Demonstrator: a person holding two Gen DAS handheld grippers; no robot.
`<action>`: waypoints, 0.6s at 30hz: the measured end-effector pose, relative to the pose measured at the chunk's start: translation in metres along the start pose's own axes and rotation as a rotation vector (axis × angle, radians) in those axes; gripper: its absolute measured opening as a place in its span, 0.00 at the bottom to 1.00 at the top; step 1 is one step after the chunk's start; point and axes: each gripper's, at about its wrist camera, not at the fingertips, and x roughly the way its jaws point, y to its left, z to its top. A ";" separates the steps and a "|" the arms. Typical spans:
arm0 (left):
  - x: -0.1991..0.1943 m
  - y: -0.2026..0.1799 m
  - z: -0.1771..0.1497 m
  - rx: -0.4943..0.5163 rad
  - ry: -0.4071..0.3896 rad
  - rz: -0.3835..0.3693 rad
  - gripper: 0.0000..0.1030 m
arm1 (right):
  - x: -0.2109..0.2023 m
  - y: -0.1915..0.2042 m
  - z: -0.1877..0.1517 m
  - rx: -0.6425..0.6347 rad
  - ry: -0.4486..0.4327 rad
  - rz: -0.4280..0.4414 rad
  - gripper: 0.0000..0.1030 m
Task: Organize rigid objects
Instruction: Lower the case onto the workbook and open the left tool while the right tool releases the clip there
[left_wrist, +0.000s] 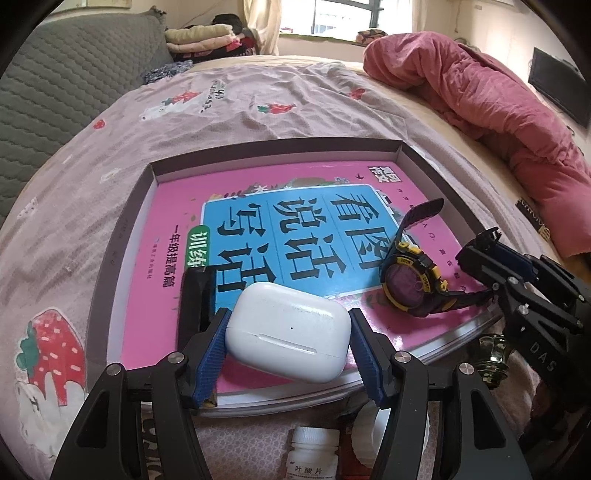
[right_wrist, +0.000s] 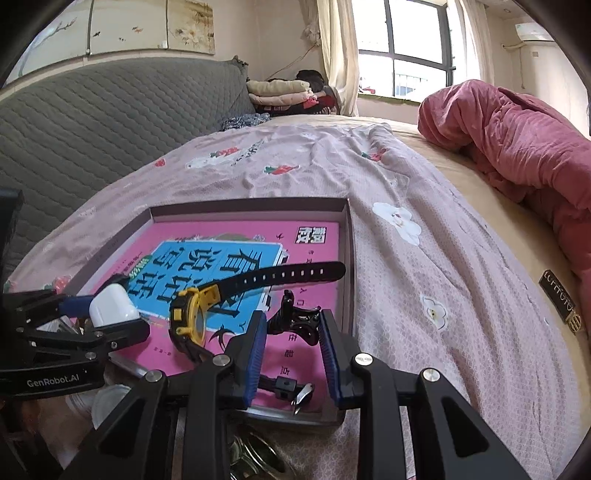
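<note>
On the bed, the shallow box (left_wrist: 110, 254) holds a pink book. Your left gripper (left_wrist: 288, 354) clamps the earbud case (left_wrist: 288, 334) low at six o'clock; your right gripper (right_wrist: 293, 341) pinches the watch (right_wrist: 192, 319) strap at four. Placing step: lower, then release.

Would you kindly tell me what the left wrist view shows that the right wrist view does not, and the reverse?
Only the left wrist view shows the white pill bottle at the bottom edge and the dark screen on the right-hand wall.

Only the right wrist view shows the air conditioner high on the wall and the painted panels above the grey headboard.

Both show the box, the pink book in it, the earbud case between the left gripper's pads, the watch, the window and the pink quilt.
</note>
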 end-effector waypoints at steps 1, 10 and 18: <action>0.001 0.000 0.000 -0.002 -0.001 0.000 0.62 | 0.001 0.002 0.000 -0.008 0.008 -0.001 0.28; 0.002 0.000 0.000 -0.009 0.012 -0.007 0.62 | 0.007 0.011 -0.001 -0.063 0.045 0.017 0.29; 0.002 0.001 0.000 -0.010 0.028 -0.008 0.62 | 0.017 0.016 0.001 -0.099 0.087 0.024 0.29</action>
